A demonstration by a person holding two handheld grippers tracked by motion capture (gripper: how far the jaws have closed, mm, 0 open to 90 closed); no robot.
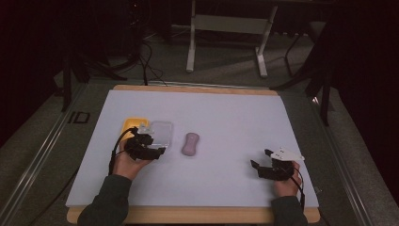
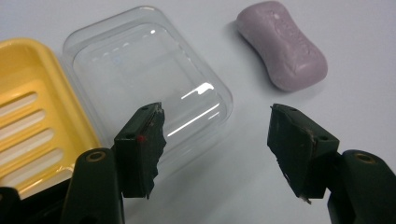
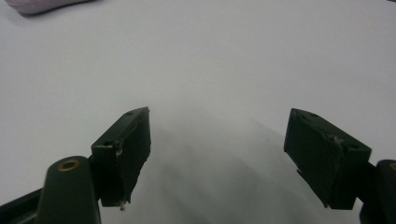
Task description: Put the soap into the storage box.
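The person is sitting at the near edge of a table (image 1: 221, 195) covered with a pale sheet, a gripper in each hand. The left gripper (image 1: 149, 149) is hovering near the left side, its tips pointing toward the far right, just at the near edge of a clear plastic lid (image 1: 161, 131). From the left gripper view, its jaws are standing apart with nothing between them: one pad is sitting over the near corner of the clear plastic lid (image 2: 149, 79), though I cannot tell whether it is touching, and the other is hanging over bare sheet.

The lid is lying flat, hollow side showing, right beside a yellow soap dish (image 1: 131, 125) that is sitting on its left. In the left gripper view the yellow soap dish (image 2: 32, 121) is showing its slotted floor, and its rim is lying against the lid's edge.

A lilac bar of soap (image 1: 190, 143) is resting on the sheet just right of the lid, apart from it. Up close, the lilac bar of soap (image 2: 282, 44) is lying at a slant, beyond the open jaws.

The right gripper (image 1: 258, 168) is resting near the right near corner, well apart from the soap, jaws spread wide over bare sheet and gripping nothing.
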